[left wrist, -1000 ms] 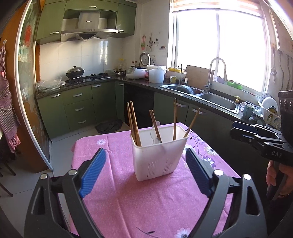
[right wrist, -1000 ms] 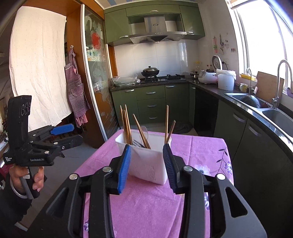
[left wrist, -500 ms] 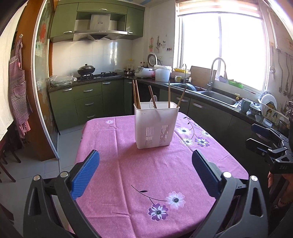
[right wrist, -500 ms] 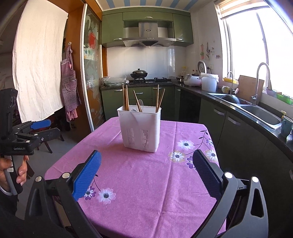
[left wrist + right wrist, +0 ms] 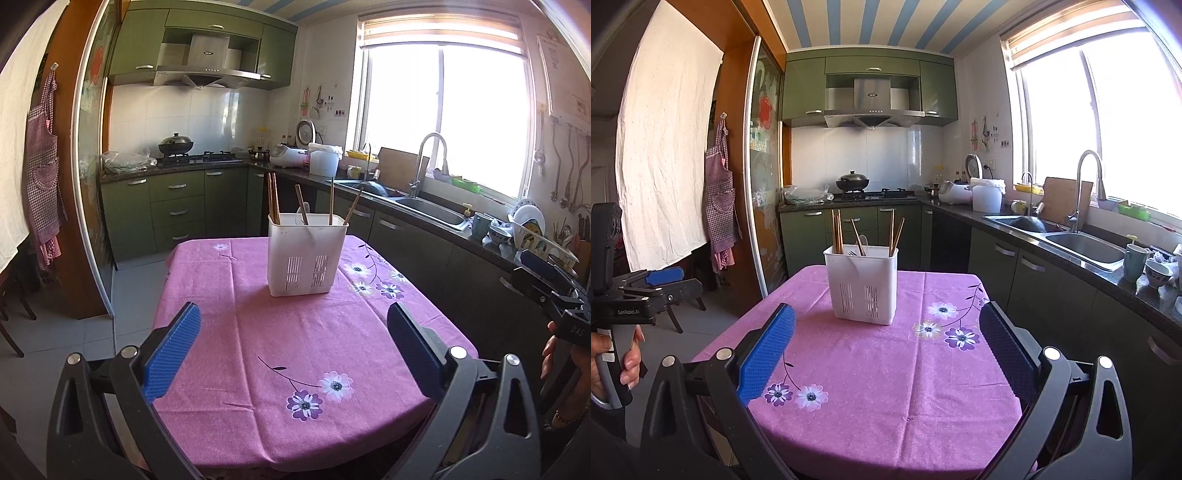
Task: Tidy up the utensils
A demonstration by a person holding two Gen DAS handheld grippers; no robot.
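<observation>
Right wrist view: the right gripper (image 5: 884,349) gapes wide with nothing between its blue pads, and the left gripper (image 5: 293,350) is just as wide and just as empty. Beyond them the white caddy (image 5: 862,286) stands upright mid-table, well apart from both, with chopsticks (image 5: 837,232) and a spoon (image 5: 863,242) upright inside. The sorting looks finished, or nearly; I see nothing loose on the pink cloth (image 5: 886,369). A next move would only need a check for strays. Around the table are green cabinets (image 5: 805,236), a sink (image 5: 1084,245) and a bright window (image 5: 1108,122).
</observation>
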